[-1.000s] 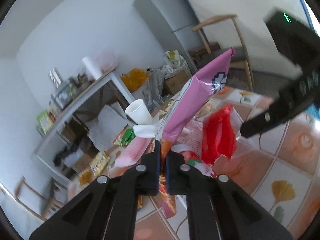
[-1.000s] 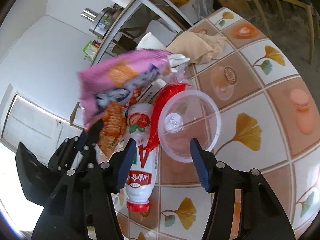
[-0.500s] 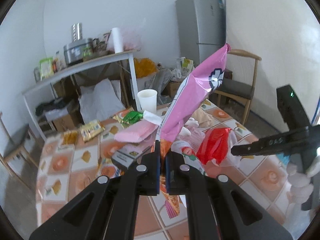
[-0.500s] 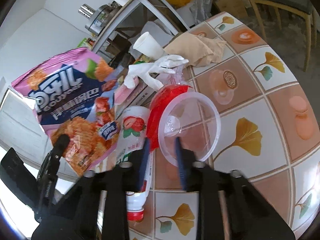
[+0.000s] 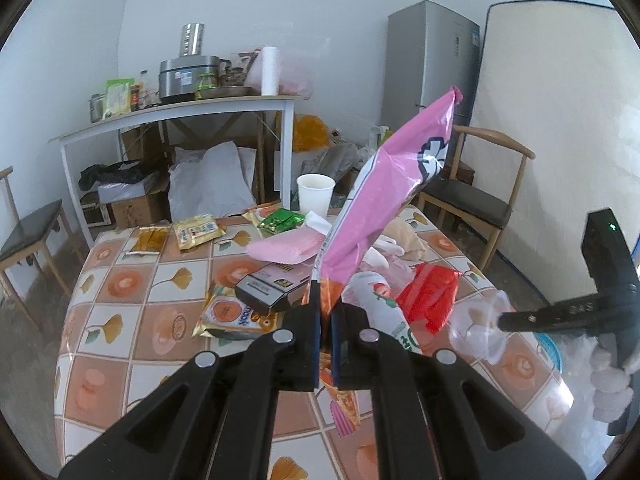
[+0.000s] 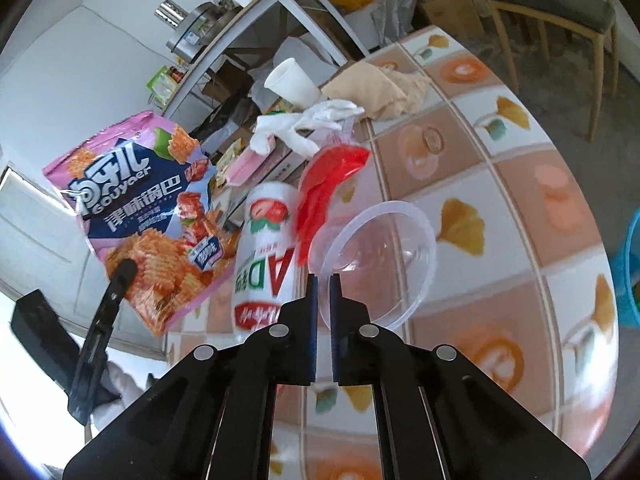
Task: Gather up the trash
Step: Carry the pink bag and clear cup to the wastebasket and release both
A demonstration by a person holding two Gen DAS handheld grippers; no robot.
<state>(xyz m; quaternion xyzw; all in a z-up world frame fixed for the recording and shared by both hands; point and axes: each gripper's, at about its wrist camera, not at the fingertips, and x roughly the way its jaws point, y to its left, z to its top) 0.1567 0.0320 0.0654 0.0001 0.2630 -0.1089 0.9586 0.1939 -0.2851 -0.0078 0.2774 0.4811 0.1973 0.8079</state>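
Note:
My left gripper (image 5: 326, 312) is shut on a pink snack bag (image 5: 384, 204) and holds it up above the tiled table (image 5: 120, 320). The bag also shows in the right wrist view (image 6: 148, 216), at the left, with the left gripper (image 6: 124, 270) below it. My right gripper (image 6: 323, 284) is shut on the rim of a clear plastic bowl (image 6: 380, 264); in the left wrist view the bowl (image 5: 478, 332) hangs at the right gripper's tip (image 5: 504, 320). A white drink bottle (image 6: 266, 256) and a red plastic bag (image 6: 324, 188) lie beside the bowl.
Wrappers (image 5: 196, 232), a dark box (image 5: 268, 288), a paper cup (image 5: 315, 196), a white glove (image 6: 308, 124) and a beige cloth (image 6: 376, 88) lie on the table. A blue bin (image 6: 630, 272) stands beyond the table's right edge. Chairs (image 5: 472, 200) and a cluttered shelf table (image 5: 180, 108) stand behind.
My right gripper has closed from wide open onto the bowl's rim. My left gripper has swung the pink bag up and away to the left, clear of the bottle.

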